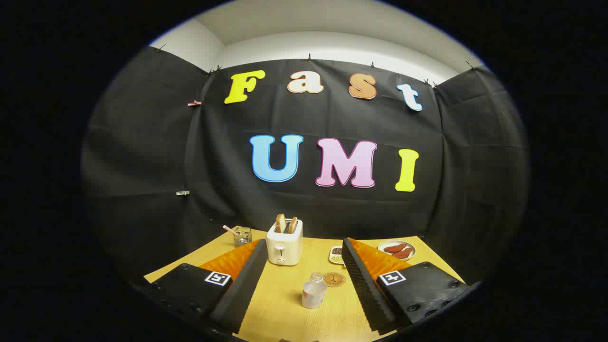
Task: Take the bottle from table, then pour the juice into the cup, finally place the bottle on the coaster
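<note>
A small clear bottle (314, 290) with a pale label stands upright on the wooden table (280, 308), between my two fingers and a little ahead of them. Just behind it on the right lies a round brown coaster (334, 279). A clear glass cup (242, 235) with a pink straw stands at the far left of the table, beyond my left finger. My gripper (304, 285) is open wide, its fingers well apart on either side of the bottle, touching nothing.
A white toaster (284, 245) holding two bread slices stands in the middle at the back. A small dish (336, 255) of grains sits right of it. A plate (397, 250) with brown food lies at the far right. Black cloth walls close the booth behind.
</note>
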Demonstrator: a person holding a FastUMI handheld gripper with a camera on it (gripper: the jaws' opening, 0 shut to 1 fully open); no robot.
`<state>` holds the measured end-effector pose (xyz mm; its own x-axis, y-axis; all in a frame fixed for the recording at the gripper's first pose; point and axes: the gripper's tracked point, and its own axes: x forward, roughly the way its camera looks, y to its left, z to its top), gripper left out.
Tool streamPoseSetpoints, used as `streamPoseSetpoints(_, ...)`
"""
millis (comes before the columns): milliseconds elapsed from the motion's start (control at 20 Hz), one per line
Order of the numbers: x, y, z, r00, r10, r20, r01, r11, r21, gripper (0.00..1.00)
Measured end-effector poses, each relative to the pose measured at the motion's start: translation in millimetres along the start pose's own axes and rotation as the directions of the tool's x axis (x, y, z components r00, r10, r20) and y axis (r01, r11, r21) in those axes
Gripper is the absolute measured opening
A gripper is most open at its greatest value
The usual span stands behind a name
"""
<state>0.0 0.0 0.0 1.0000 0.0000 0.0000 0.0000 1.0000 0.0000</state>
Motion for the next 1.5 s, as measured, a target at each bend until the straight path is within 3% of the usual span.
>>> streamPoseSetpoints(500,25,20,5,0.993,-0.112,0.021,0.112,0.994,-0.008,0.97)
streamPoseSetpoints(750,23,32,8,0.993,-0.109,0.046,0.108,0.994,0.014,0.97)
streamPoseSetpoints(1200,9,60,-27,0.996,-0.090,-0.021,0.090,0.996,-0.029,0.97)
streamPoseSetpoints(1500,10,59,-51,0.990,-0.127,-0.069,0.125,0.992,-0.036,0.97)
